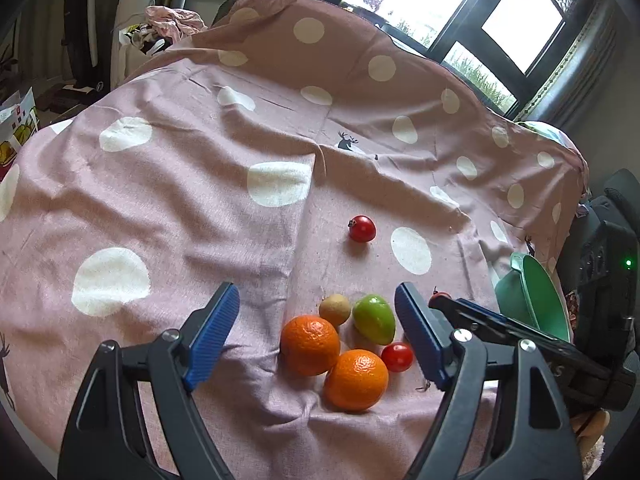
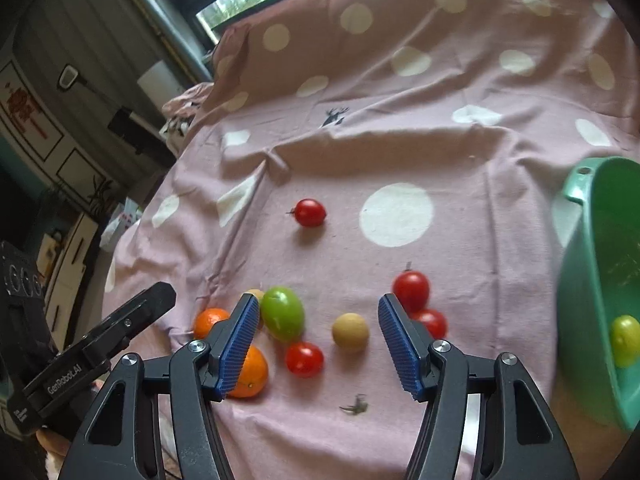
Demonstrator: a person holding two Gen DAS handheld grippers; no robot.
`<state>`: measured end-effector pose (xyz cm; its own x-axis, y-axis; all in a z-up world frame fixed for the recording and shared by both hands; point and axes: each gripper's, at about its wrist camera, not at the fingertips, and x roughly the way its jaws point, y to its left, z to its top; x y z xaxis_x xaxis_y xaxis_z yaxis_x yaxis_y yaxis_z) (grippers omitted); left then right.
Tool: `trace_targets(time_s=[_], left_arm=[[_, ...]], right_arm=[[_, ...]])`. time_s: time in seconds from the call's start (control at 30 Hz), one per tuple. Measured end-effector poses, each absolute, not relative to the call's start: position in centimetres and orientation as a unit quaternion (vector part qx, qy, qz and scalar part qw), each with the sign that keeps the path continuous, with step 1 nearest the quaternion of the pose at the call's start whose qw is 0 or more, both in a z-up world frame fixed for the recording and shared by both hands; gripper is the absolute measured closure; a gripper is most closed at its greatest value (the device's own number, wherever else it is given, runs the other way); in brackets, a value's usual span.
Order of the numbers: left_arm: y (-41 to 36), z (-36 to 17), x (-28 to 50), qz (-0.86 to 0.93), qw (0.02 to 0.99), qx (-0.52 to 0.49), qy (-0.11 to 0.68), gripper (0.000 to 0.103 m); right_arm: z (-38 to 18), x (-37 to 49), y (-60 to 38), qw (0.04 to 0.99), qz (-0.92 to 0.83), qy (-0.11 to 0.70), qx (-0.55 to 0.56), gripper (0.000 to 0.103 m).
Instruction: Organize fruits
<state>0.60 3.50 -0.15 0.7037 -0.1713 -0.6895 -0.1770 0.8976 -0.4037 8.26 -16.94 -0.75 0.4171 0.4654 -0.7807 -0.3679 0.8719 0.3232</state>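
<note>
Barely started: one green fruit [image 2: 625,340] in the green bowl [image 2: 580,280], approx. 9 fruits left on the polka-dot cloth [image 2: 400,140] incl. oranges [image 1: 310,345], w/ left gripper [image 1: 318,334] & right gripper [image 2: 316,346] both spread, empty.

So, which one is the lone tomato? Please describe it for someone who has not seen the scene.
Start from the pink dotted cloth and find the fruit cluster near the grippers. Look past it, toward the big white dot. The lone tomato lies there by itself, red and small, touching no other fruit.
</note>
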Motion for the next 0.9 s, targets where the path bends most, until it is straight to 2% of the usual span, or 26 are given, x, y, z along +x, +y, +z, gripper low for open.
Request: trace_targets(time_s=[0.03, 0.4, 0.47, 0.67, 0.9], left_arm=[[3.5, -0.1, 0.6, 0.003, 0.895, -0.227, 0.384, 0.025], [3.9, -0.3, 0.6, -0.011, 0.89, -0.24, 0.388, 0.025], [3.8, -0.2, 0.5, -0.013, 0.89, -0.241, 0.388, 0.025], [3.6, -0.2, 0.6, -0.018, 0.89, -0.241, 0.388, 0.025], [2.4, 0.0, 0.7, -0.047, 0.89, -0.238, 0.386, 0.026]], right_arm=[[-1.2, 8.5, -16.0, 0.834, 0.255, 0.488, 0.044, 0.049], [-5.4, 10.2, -12.3, 0.792, 0.269, 0.548, 0.007, 0.062], [-5.4, 10.2, -12.5, 0.792, 0.27, 0.547, 0.01, 0.067], [-5.1, 10.0, -12.6, 0.803, 0.258, 0.536, 0.013, 0.067], [-2.1, 8.5, -16.5, 0.816, 0.255, 0.517, 0.053, 0.067]])
